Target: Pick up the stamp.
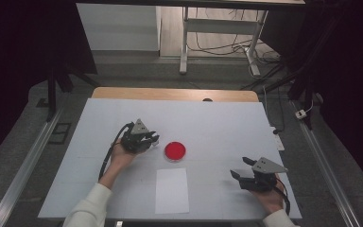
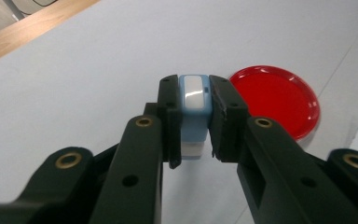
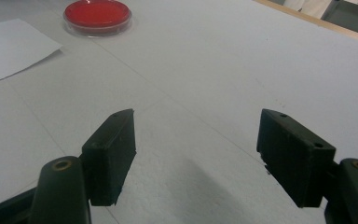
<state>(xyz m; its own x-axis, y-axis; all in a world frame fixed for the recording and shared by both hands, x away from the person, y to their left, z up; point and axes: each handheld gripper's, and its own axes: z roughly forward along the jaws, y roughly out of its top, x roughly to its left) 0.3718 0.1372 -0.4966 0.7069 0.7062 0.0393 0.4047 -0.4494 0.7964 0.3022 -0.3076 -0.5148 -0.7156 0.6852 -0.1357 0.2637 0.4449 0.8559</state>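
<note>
My left gripper (image 1: 152, 139) is shut on a small light-blue block with a white top (image 2: 194, 100), pinched upright between its black jaws just left of a round red dish (image 1: 175, 151). In the left gripper view the red dish (image 2: 275, 98) lies on the white surface just beyond and to the right of the held block. My right gripper (image 1: 240, 167) rests low at the front right of the table. Its jaws stand wide apart with nothing between them (image 3: 196, 116). The red dish (image 3: 98, 14) lies far ahead of it at upper left.
A white sheet of paper (image 1: 172, 190) lies flat near the front edge, just below the red dish. The white board (image 1: 217, 123) covers a wooden table whose far edge (image 1: 170, 93) shows. Beyond it are desk legs and cables on the floor.
</note>
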